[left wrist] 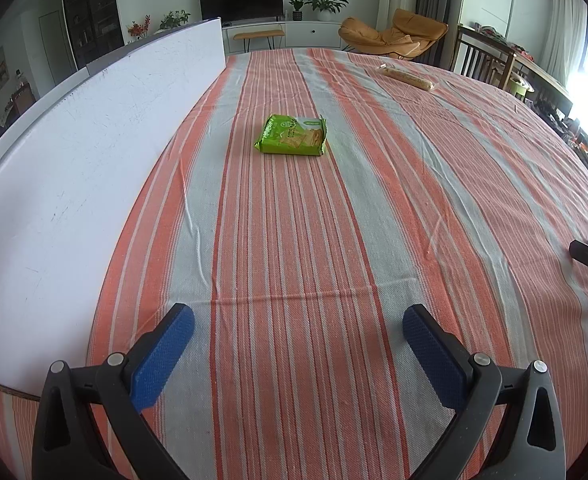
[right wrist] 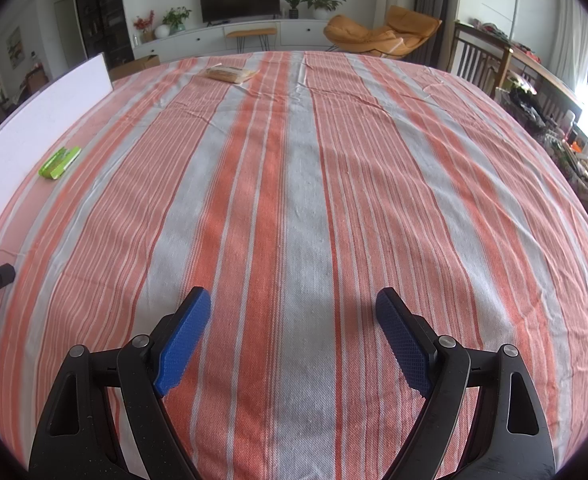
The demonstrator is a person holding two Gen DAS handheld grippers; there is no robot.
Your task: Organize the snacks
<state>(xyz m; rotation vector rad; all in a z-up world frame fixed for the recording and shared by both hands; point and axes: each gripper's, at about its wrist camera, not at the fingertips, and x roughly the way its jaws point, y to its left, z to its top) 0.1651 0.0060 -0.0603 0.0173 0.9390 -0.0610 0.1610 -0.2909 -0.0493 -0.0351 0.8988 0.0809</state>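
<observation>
Plainly, both the left gripper (left wrist: 297, 330) and the right gripper (right wrist: 293, 318) hang over the striped counter (left wrist: 373, 220) with jaws wide apart and nothing between them. The green snack pack (left wrist: 292, 135) lies flat straight ahead of the left gripper, long side crosswise, just right of the white board (left wrist: 74, 168), so the left hand looks nearer. Beyond the pack, nearer the counter's far edge, lies a tan wrapped snack (left wrist: 407, 76), with bare cloth all round.

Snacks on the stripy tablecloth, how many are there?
2. A green cracker packet lies near the white board; a tan clear-wrapped pack lies at the table's far side. None seem hidden.
</observation>
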